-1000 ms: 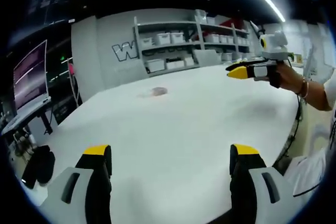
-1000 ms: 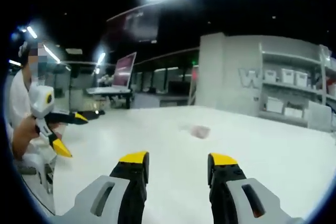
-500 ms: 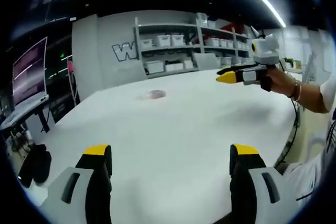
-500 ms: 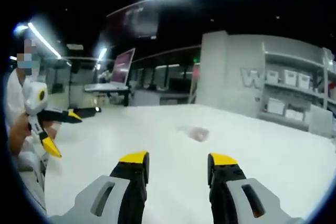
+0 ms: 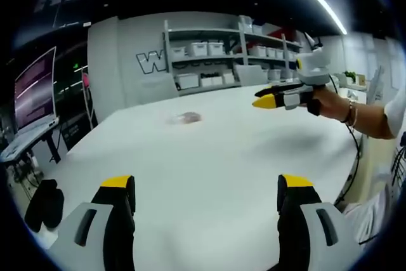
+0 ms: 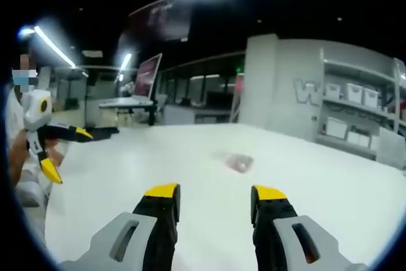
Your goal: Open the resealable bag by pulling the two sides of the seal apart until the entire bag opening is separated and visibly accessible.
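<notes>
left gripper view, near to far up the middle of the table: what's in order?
Left claw with its jaws apart, bare white table, resealable bag lying near the far edge, then the shelving with bins against the back wall.

Bare white table lies open between both raised grippers and the distant bag.

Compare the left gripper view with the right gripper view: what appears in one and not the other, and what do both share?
Left gripper view alone: the right gripper held in a hand, and a dark bag on the floor.

Right gripper view alone: the left gripper, fingers spread, and a distant desk.

Both: the white table, the small resealable bag lying on it untouched, the shelves of bins, and a monitor.
</notes>
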